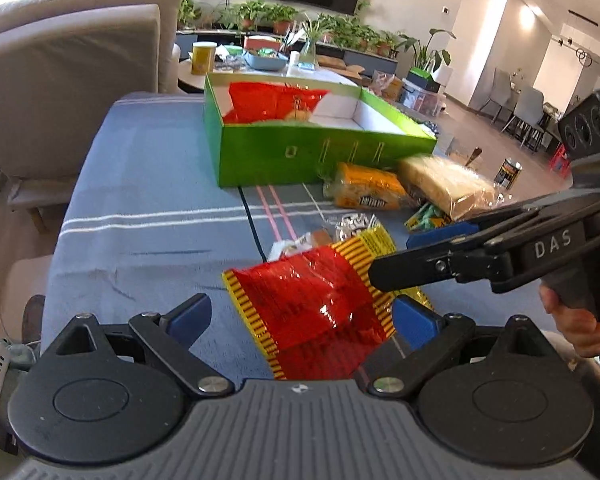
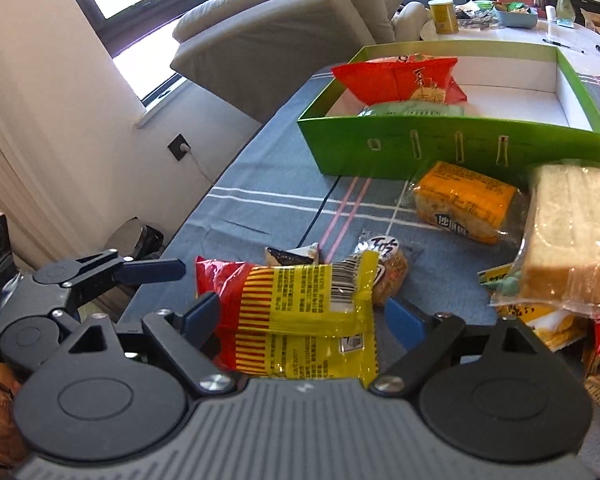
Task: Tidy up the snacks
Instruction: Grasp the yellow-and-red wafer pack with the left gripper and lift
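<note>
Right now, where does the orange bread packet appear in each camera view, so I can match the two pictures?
Left wrist view: orange bread packet lies right of centre, just below the green box.
Right wrist view: the packet lies right of centre, below the box's front wall.
Shared landmark: the green box.

Bare tablecloth [image 1: 140, 208] left, snack packets [image 2: 466, 206] crowding right

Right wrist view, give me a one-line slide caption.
Open right gripper straddles a red-and-yellow snack bag on the blue tablecloth, green box beyond, partly filled.
</note>
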`<action>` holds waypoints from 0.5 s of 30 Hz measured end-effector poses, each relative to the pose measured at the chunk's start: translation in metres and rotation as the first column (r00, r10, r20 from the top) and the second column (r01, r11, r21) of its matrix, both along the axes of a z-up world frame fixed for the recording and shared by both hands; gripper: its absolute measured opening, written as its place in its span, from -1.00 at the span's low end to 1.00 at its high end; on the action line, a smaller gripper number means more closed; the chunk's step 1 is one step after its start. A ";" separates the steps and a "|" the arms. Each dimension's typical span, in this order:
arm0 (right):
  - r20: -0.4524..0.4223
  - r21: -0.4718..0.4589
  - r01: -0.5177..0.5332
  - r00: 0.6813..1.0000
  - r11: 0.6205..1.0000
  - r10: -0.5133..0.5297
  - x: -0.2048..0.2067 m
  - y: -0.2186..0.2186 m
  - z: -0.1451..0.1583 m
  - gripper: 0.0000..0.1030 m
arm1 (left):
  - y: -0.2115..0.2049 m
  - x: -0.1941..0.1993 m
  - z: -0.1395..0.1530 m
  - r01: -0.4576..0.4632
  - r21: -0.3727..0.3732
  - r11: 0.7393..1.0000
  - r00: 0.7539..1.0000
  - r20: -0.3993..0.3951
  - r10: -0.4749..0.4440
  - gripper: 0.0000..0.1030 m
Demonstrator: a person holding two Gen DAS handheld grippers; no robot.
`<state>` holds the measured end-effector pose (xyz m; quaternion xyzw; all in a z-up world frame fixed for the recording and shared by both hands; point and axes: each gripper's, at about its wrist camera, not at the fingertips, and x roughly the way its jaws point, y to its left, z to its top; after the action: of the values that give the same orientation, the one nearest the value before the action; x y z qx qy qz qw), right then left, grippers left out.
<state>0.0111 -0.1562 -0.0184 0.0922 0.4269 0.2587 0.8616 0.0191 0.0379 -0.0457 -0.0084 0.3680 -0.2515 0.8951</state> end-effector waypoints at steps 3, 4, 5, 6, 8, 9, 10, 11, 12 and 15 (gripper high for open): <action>-0.008 -0.001 -0.008 1.000 1.000 0.008 0.001 0.002 -0.003 0.64 | -0.001 0.001 -0.004 0.012 -0.006 1.000 1.000 -0.018 -0.012 0.88; -0.012 0.000 -0.010 1.000 1.000 0.010 0.002 0.002 -0.004 0.66 | -0.002 0.001 -0.005 0.018 -0.008 1.000 1.000 -0.024 -0.018 0.88; -0.020 0.000 -0.014 1.000 1.000 0.014 0.003 0.002 -0.006 0.67 | -0.002 0.001 -0.006 0.027 -0.012 1.000 0.999 -0.030 -0.027 0.88; -0.027 0.000 -0.019 0.999 1.000 0.019 0.003 0.003 -0.008 0.67 | -0.003 0.001 -0.008 0.038 -0.017 0.999 0.999 -0.038 -0.038 0.87; -0.040 0.000 -0.028 0.999 1.000 0.028 0.004 0.005 -0.012 0.67 | -0.004 0.001 -0.010 0.054 -0.031 0.998 0.997 -0.052 -0.055 0.78; -0.043 0.000 -0.029 0.999 1.000 0.029 0.004 0.006 -0.013 0.67 | -0.005 0.002 -0.011 0.060 -0.038 0.998 0.996 -0.057 -0.062 0.75; -0.045 0.000 -0.030 0.999 1.000 0.030 0.004 0.007 -0.014 0.67 | -0.005 0.002 -0.012 0.062 -0.042 0.997 0.996 -0.061 -0.064 0.66; -0.046 0.003 -0.030 0.999 1.000 0.030 0.004 0.007 -0.015 0.67 | -0.006 0.003 -0.012 0.061 -0.041 0.997 0.996 -0.062 -0.063 0.60; -0.045 0.005 -0.031 0.998 0.999 0.032 0.005 0.008 -0.015 0.67 | -0.007 0.003 -0.013 0.061 -0.037 0.997 0.996 -0.062 -0.063 0.60; -0.028 -0.032 -0.053 0.998 0.998 0.052 0.003 0.012 -0.014 0.66 | -0.008 0.002 -0.012 0.070 -0.028 0.997 0.996 -0.061 -0.072 0.53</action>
<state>0.0140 -0.1440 -0.0323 0.0702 0.4452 0.2729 0.8499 0.0215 0.0297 -0.0576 -0.0148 0.3921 -0.2877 0.8737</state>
